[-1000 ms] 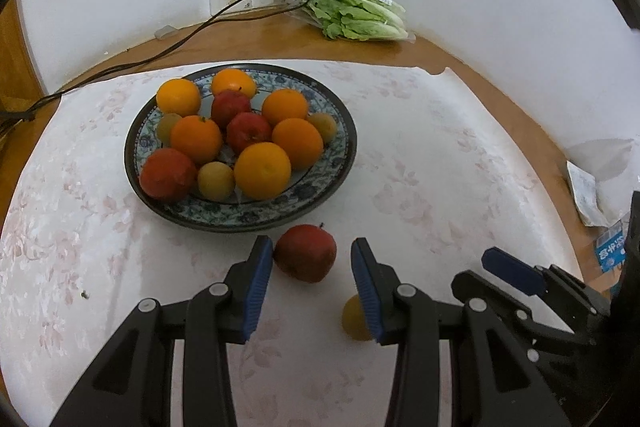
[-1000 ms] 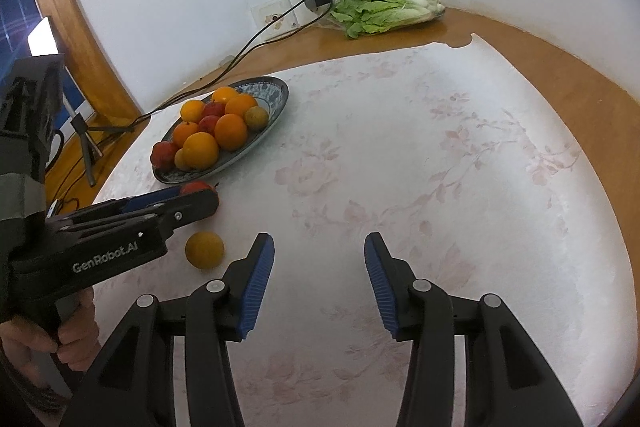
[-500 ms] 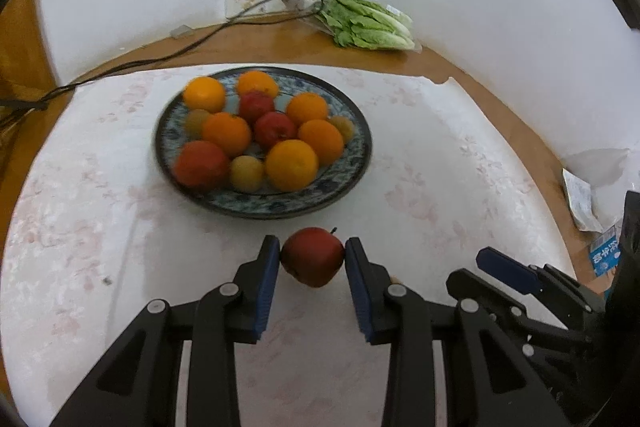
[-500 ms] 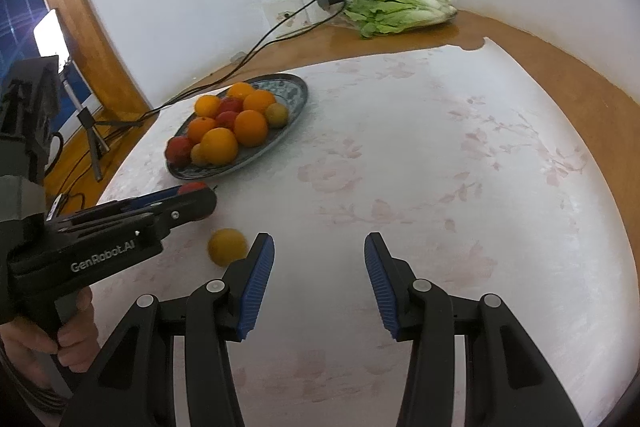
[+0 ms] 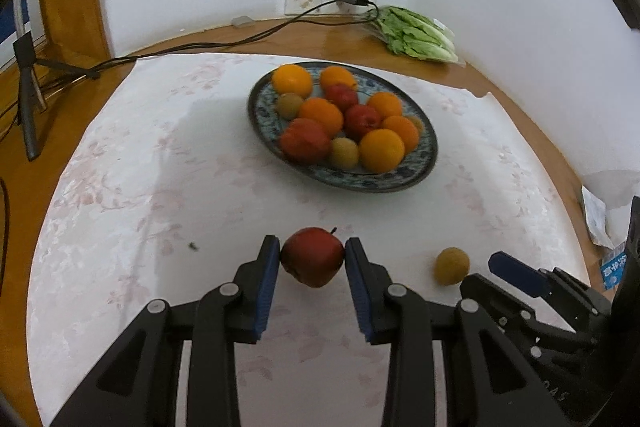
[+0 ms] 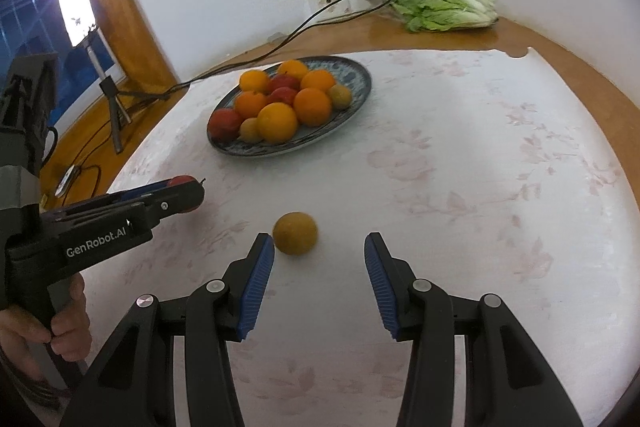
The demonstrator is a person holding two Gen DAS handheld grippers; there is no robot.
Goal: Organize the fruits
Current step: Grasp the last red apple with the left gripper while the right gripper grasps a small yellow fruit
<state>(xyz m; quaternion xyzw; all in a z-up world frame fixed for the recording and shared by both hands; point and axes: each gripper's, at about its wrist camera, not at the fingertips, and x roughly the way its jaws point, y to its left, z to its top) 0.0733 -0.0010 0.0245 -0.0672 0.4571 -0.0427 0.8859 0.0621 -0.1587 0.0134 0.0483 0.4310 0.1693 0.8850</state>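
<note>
**Apple gripped, small yellow fruit waiting**

Between the blue pads of the left gripper [image 5: 312,257] sits a red apple [image 5: 313,256], clamped across its widest part, short of the patterned plate [image 5: 430,163] already heaped with oranges and apples. It looks firm, smooth-skinned and moderately heavy, so a grip across the middle seems right; squeezing hard could bruise it. The right gripper [image 6: 319,255] stands spread wide, holding nothing, with the small yellowish fruit [image 6: 295,233] on the tablecloth [image 6: 480,167] near its left fingertip. That one looks light and apt to roll.

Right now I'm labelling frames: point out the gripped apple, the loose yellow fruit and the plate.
apple [image 5: 313,255], left wrist view, front skin.
yellow fruit [image 6: 295,233], right wrist view, middle.
plate [image 6: 357,81], right wrist view, patterned rim.
</note>
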